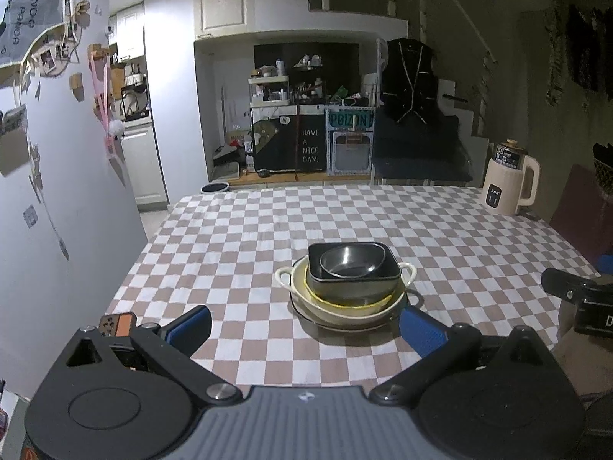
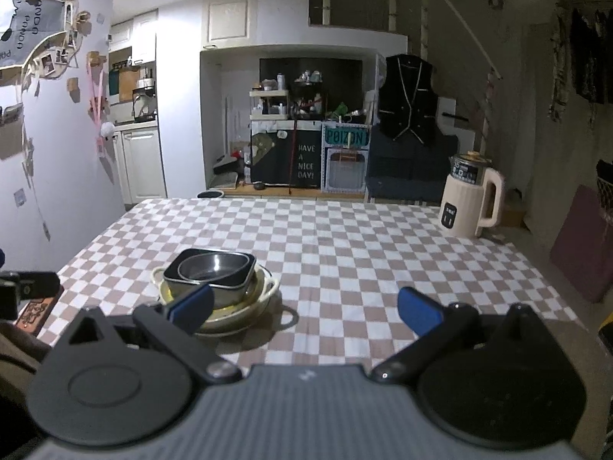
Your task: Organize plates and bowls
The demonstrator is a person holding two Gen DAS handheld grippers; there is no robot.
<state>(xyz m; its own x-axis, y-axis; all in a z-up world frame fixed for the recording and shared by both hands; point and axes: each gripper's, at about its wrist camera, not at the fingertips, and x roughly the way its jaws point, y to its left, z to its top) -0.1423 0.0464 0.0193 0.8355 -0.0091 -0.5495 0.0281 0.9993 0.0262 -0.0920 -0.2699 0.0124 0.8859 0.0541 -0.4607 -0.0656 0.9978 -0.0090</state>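
One stack of dishes stands on the checked tablecloth (image 1: 249, 230). A dark plate (image 1: 306, 316) lies at the bottom, a cream two-handled bowl (image 1: 345, 312) on it, then a black square bowl (image 1: 350, 285) with a round metal bowl (image 1: 350, 260) nested inside. My left gripper (image 1: 304, 326) is open and empty, just in front of the stack. In the right wrist view the stack (image 2: 214, 274) sits at the left. My right gripper (image 2: 304, 308) is open and empty, with its left fingertip (image 2: 191, 304) in front of the stack.
A cream electric kettle (image 1: 509, 182) (image 2: 471, 203) stands at the table's far right corner. A small orange-brown card (image 2: 34, 312) lies at the table's near left edge. The other gripper's black body (image 1: 578, 299) shows at the right. A white wall runs along the left.
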